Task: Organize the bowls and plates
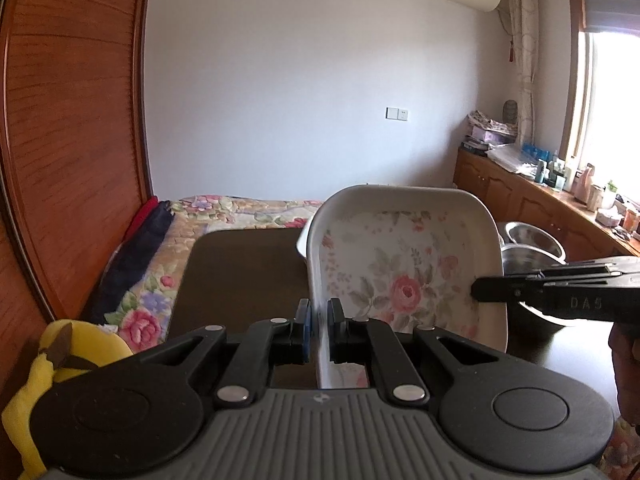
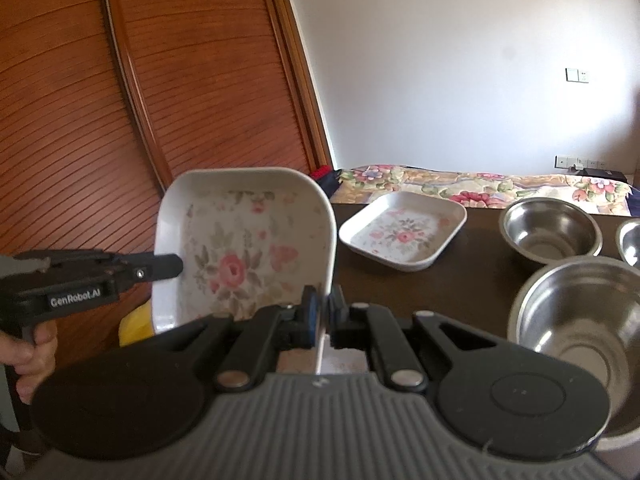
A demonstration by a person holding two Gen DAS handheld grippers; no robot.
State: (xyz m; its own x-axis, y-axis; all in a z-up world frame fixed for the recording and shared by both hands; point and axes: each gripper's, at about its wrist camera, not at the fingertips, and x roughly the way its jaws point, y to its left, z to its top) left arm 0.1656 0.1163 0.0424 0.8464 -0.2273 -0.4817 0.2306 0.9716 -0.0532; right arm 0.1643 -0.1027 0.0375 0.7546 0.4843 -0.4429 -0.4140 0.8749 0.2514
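Observation:
A white square plate with a rose print (image 1: 404,276) is held up above the dark table, tilted on edge. My left gripper (image 1: 319,330) is shut on its left rim. My right gripper (image 2: 323,320) is shut on its right rim; the plate also shows in the right wrist view (image 2: 244,248). A second floral square plate (image 2: 402,230) lies flat on the table further back. Three steel bowls stand at the right: a near large one (image 2: 580,312), a smaller one behind (image 2: 552,230), and one cut off by the frame's right edge (image 2: 630,240).
The dark table (image 1: 240,276) has a bed with a floral cover (image 1: 248,210) behind it. A wooden slatted wardrobe (image 2: 120,100) stands at the left. A yellow plush toy (image 1: 60,364) lies near the table's left side. A cluttered wooden sideboard (image 1: 540,196) runs under the window.

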